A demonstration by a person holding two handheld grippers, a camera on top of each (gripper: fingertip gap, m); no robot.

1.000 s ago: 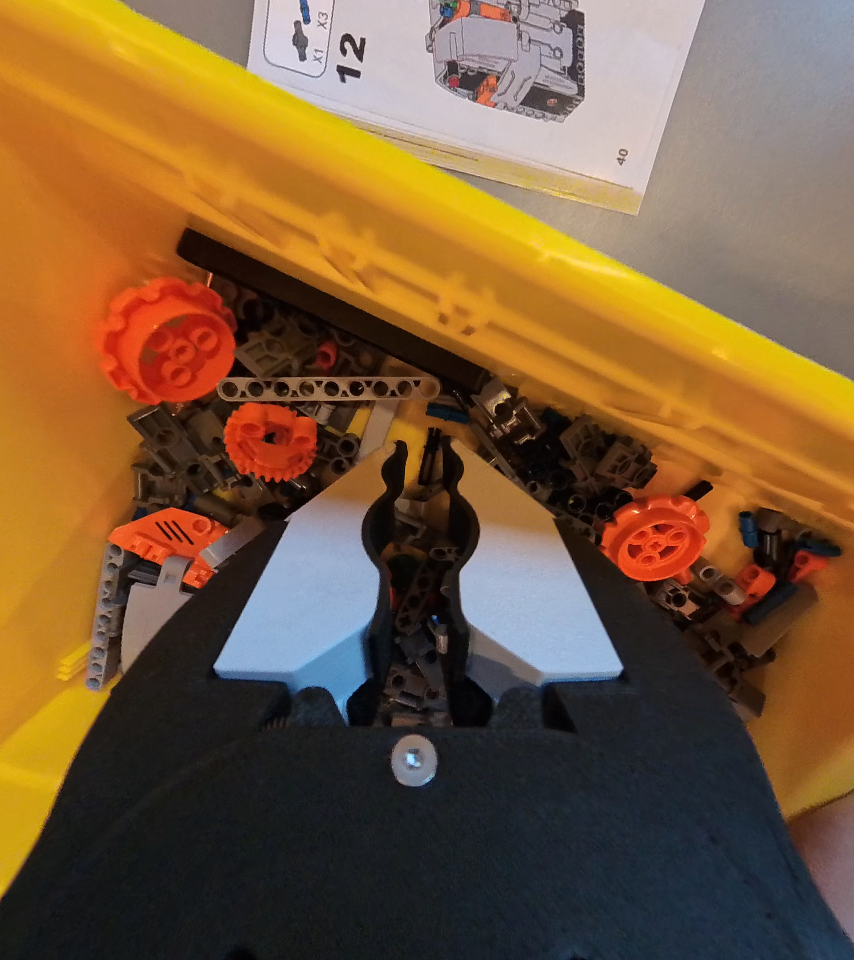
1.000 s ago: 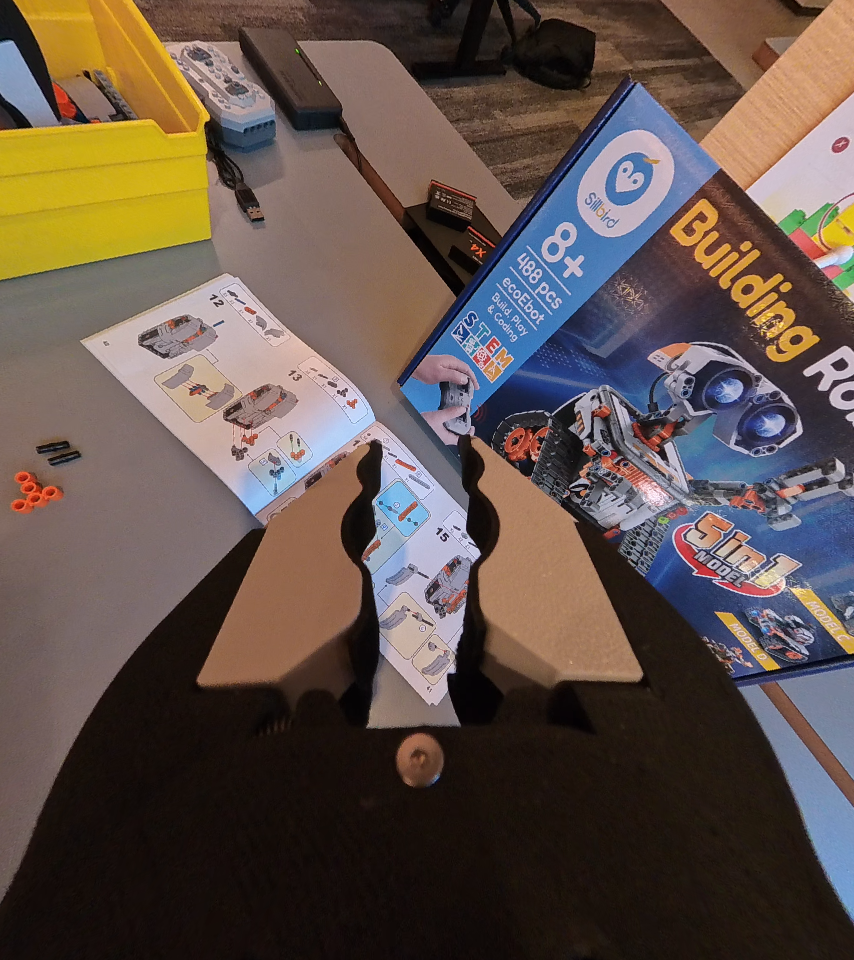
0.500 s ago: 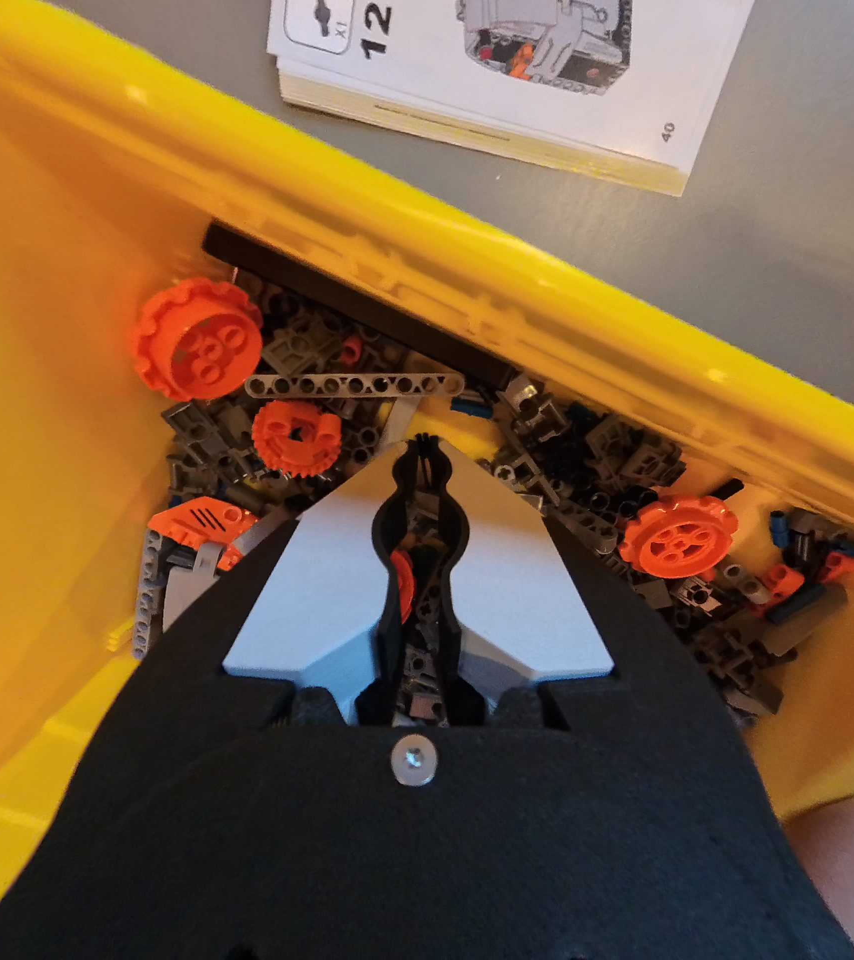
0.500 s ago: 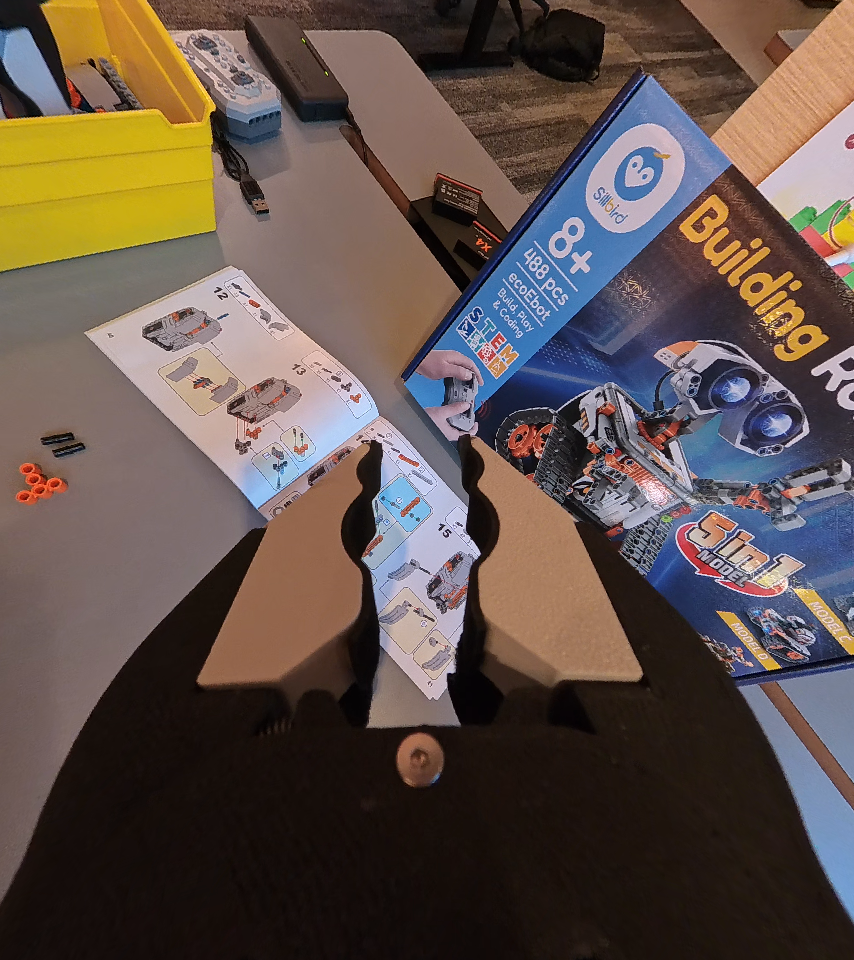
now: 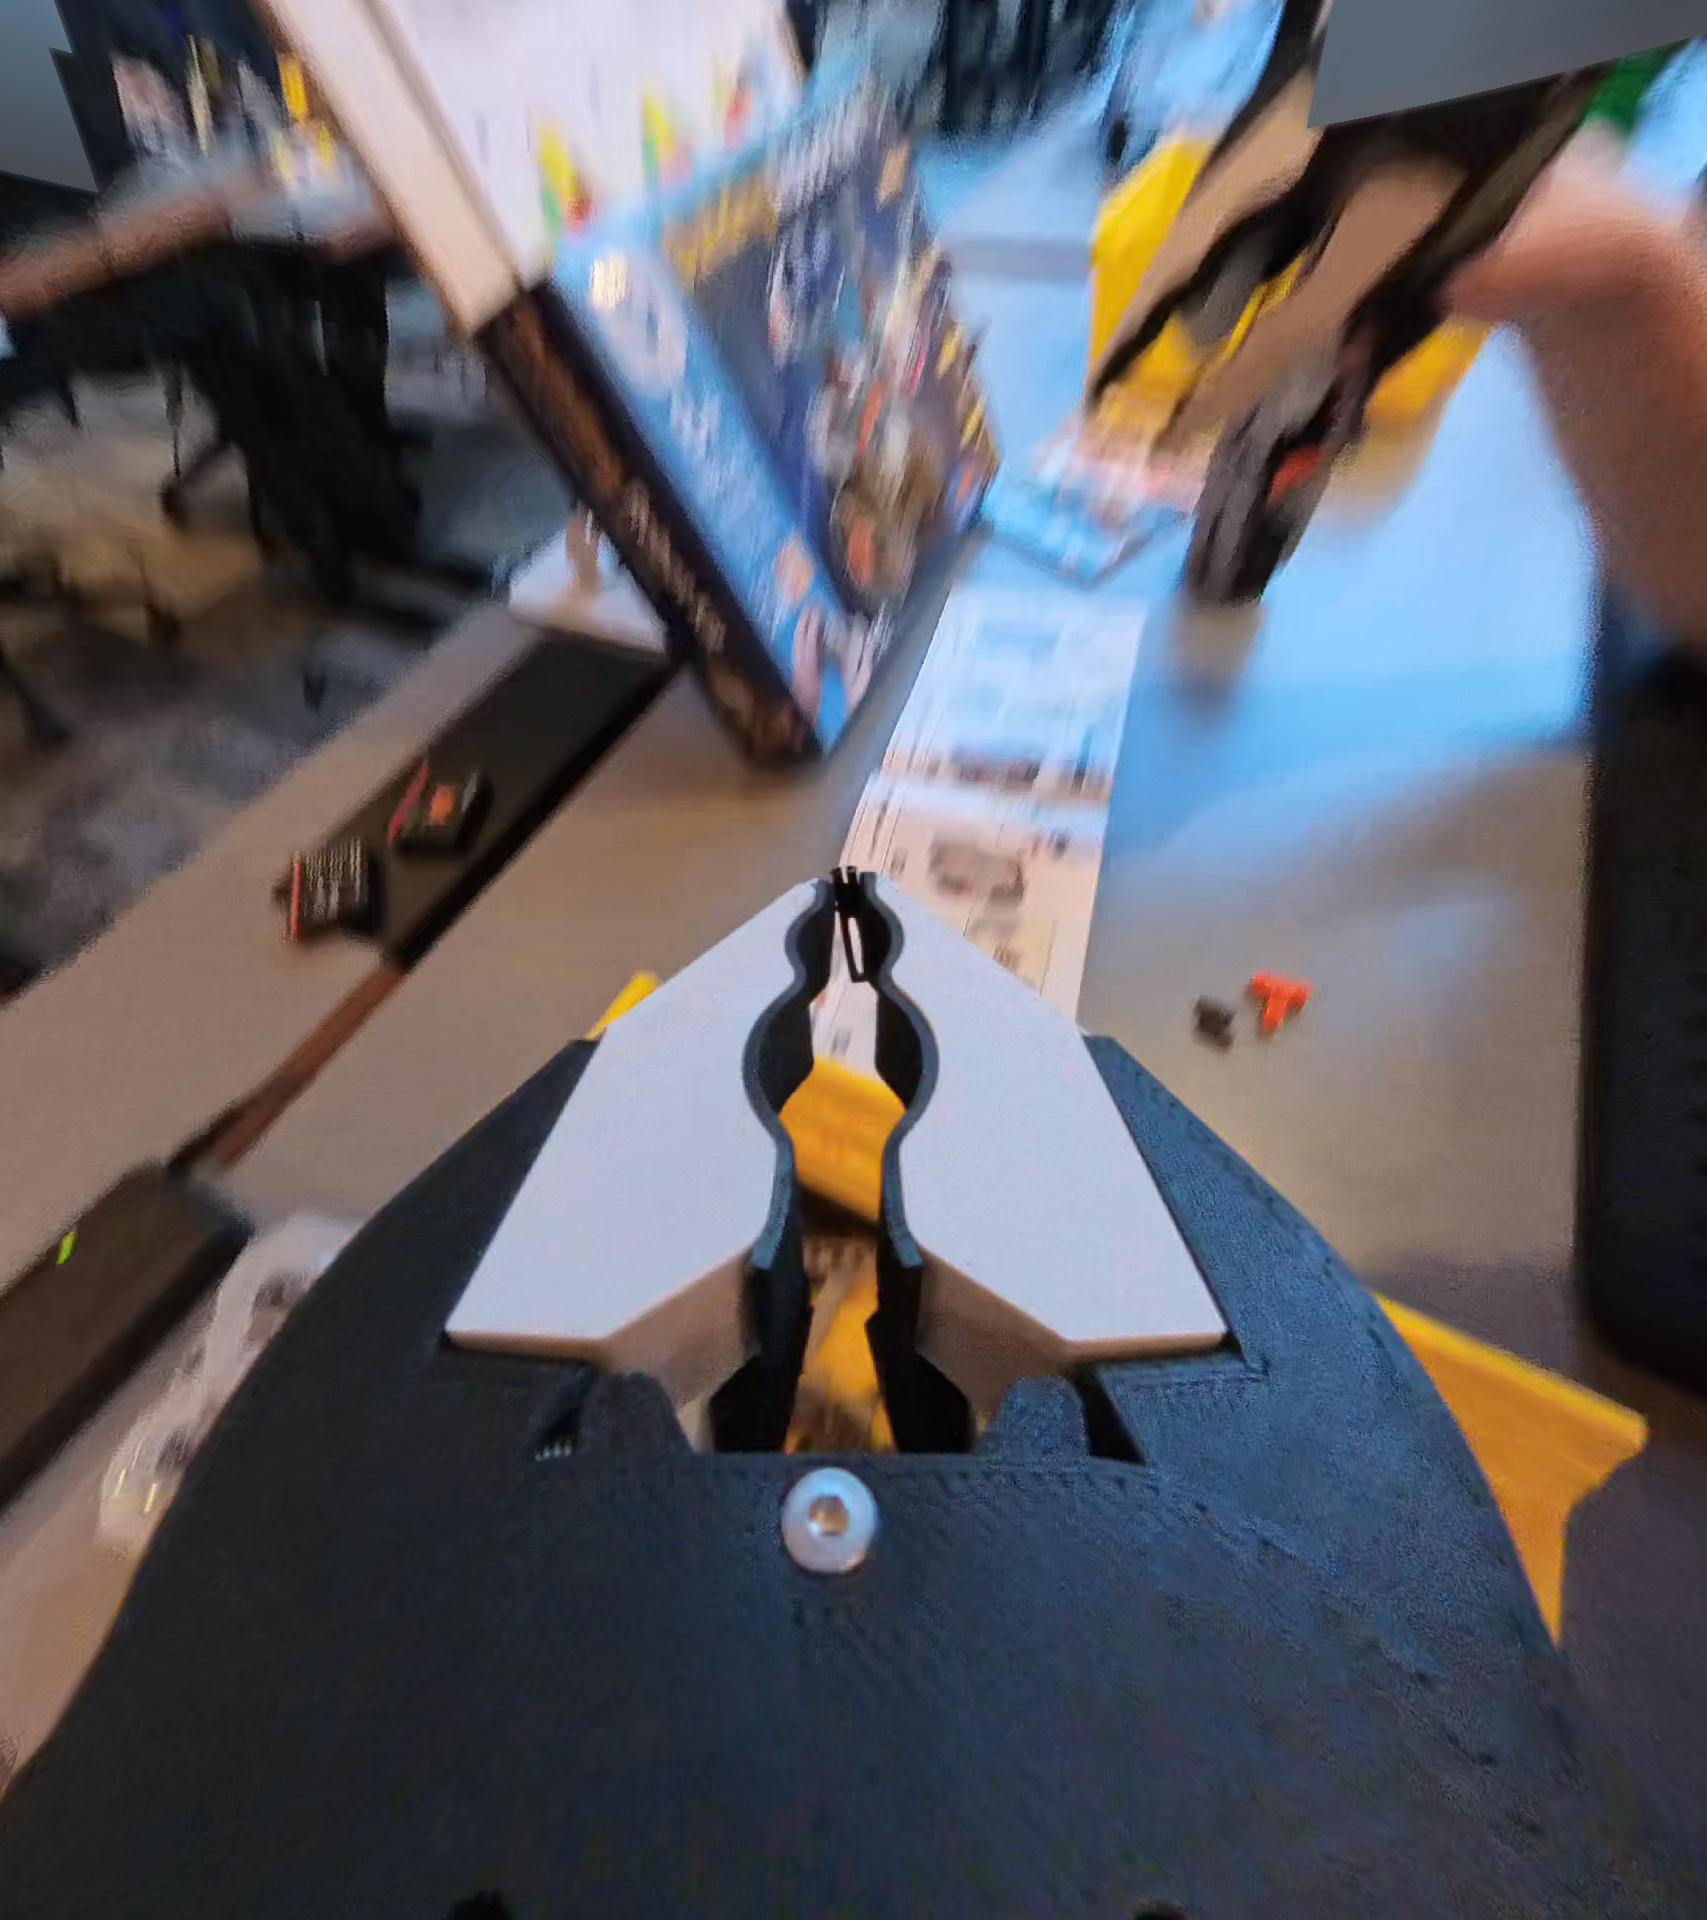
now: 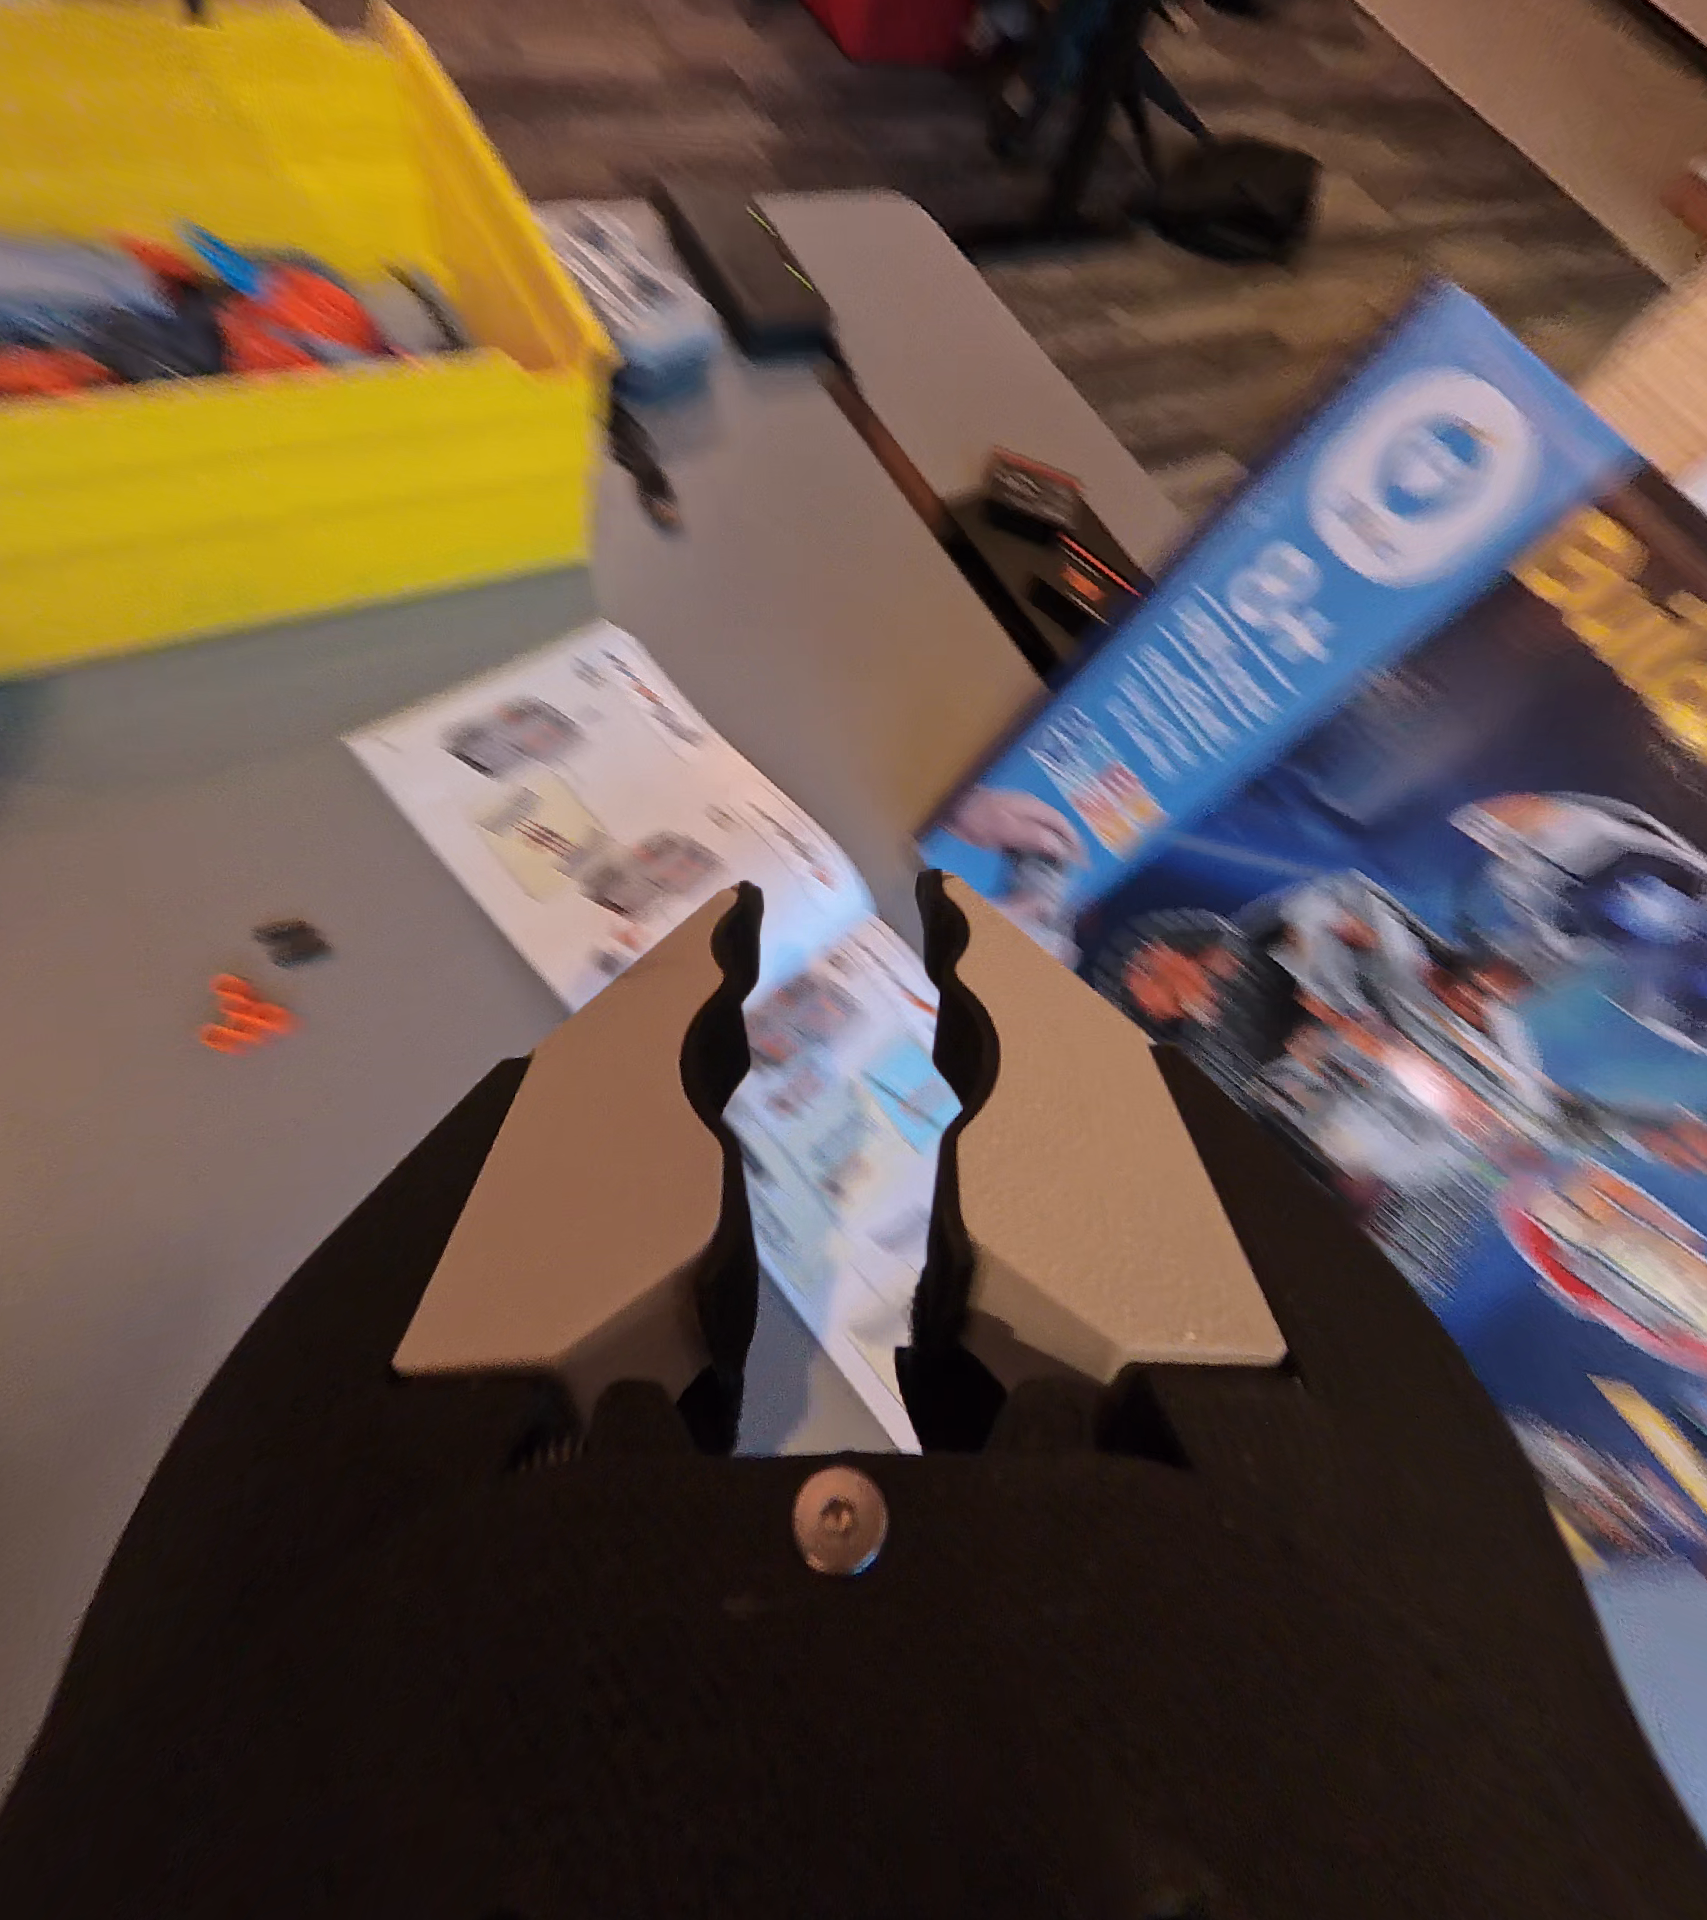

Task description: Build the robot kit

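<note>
My left gripper (image 5: pixel 847 896) is shut on a small black pin (image 5: pixel 849 925) pinched at its fingertips, held in the air above the rim of the yellow bin (image 5: pixel 1514 1423). The view is blurred by motion. My right gripper (image 6: pixel 836 902) is open and empty, hovering over the open instruction booklet (image 6: pixel 620 821) on the grey table. The other gripper (image 5: pixel 1275 457) and a hand (image 5: pixel 1680 416) show blurred at the upper right of the left wrist view. The yellow bin (image 6: pixel 236 499) holds orange, grey and black building pieces.
A blue toy box (image 6: pixel 1431 831) leans at the right; it also shows in the left wrist view (image 5: pixel 787 436). Small orange pieces (image 6: pixel 241 1013) and a black pin (image 6: pixel 288 940) lie on the table (image 6: pixel 101 1143). Black devices (image 5: pixel 38 1340) sit at the table edge. The tips of one gripper are about 25 centimeters away from the tips of the other.
My left gripper closed on a black pin inside the bin, then lifted out and swung to face across the table. My right gripper moved slightly; its view shifted and blurred.
</note>
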